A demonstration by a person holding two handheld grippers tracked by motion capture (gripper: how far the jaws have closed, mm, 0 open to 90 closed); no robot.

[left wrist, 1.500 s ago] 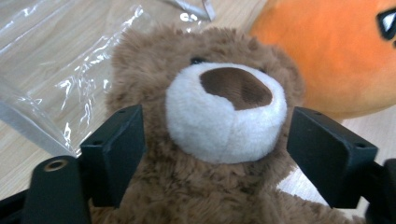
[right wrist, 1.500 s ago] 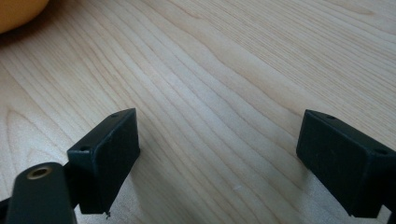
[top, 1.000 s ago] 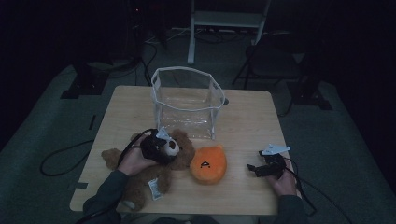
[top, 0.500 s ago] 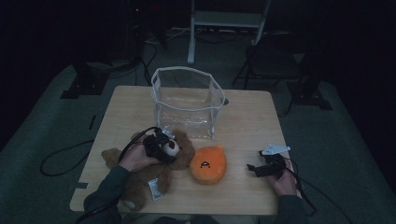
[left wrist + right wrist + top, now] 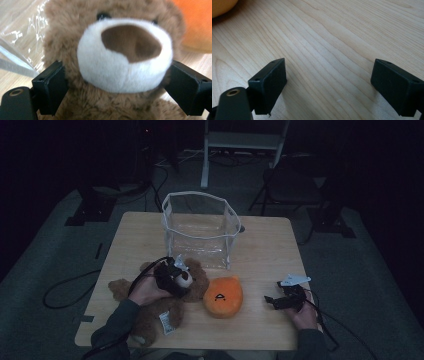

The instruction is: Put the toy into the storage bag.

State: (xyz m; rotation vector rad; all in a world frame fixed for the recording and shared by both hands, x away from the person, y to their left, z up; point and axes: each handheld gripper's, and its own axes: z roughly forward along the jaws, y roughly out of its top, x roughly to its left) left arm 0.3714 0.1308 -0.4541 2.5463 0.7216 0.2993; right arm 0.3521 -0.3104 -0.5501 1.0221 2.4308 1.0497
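The teddy bear (image 5: 187,280) is seen just in front of the clear bag (image 5: 200,232); its muzzle is flanked (jaws just opening wider) by the left gripper (image 5: 116,82), whose pads look to brush the fur; the right gripper (image 5: 329,82) is held open.

The left gripper (image 5: 176,279) has just been opening its jaws, while the right gripper (image 5: 274,301) rests level, jaws wide.

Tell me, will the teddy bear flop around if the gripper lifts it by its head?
Probably yes. The teddy bear looks soft and furry, and its limbs sprawl loosely on the table, so the body would likely dangle. It probably weighs little for its size. The left gripper has wide jaws around the fluffy head, which may squash rather than slip.
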